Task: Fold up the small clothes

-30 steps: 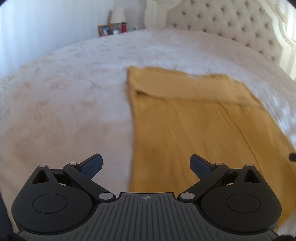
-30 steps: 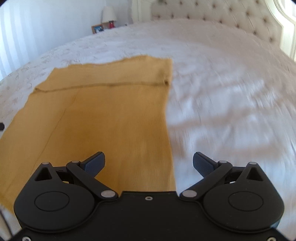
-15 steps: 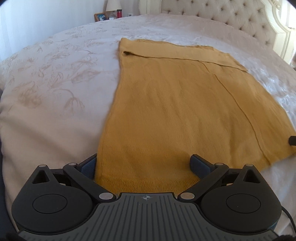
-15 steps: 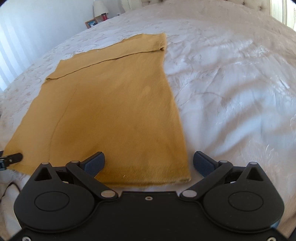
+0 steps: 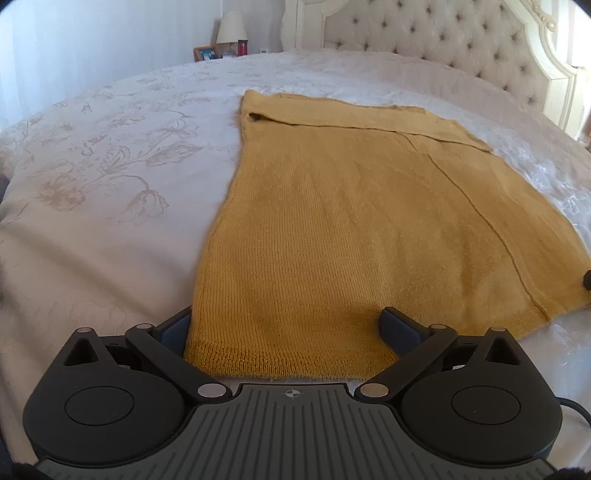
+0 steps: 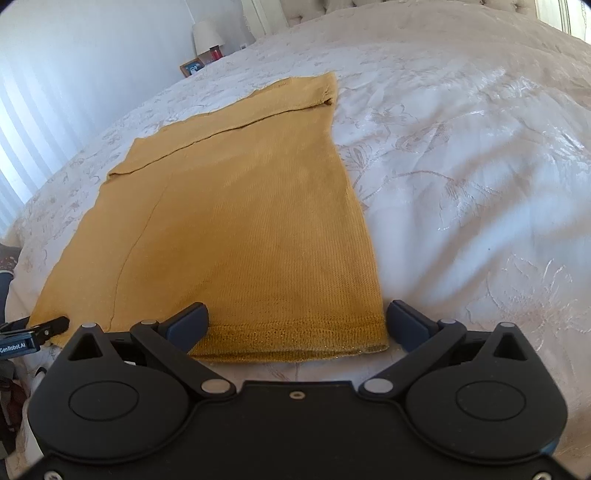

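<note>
A mustard-yellow knitted garment (image 5: 362, 229) lies flat on the bed, its far end folded over; it also shows in the right wrist view (image 6: 236, 229). My left gripper (image 5: 286, 325) is open, low at the garment's near left corner, its left finger beside the hem edge and its right finger on the cloth. My right gripper (image 6: 297, 317) is open at the near right corner, its fingers on either side of the hem. The left gripper's fingertip (image 6: 55, 325) shows at the left of the right wrist view.
The white floral bedspread (image 5: 110, 184) covers the bed. A tufted headboard (image 5: 443, 40) stands at the far end. A nightstand with a lamp (image 5: 229, 31) and a picture frame (image 5: 205, 52) is beyond the bed's far left.
Both grippers have drawn back from the garment's middle to its near hem and dropped low onto its two near corners. Both stay open.
</note>
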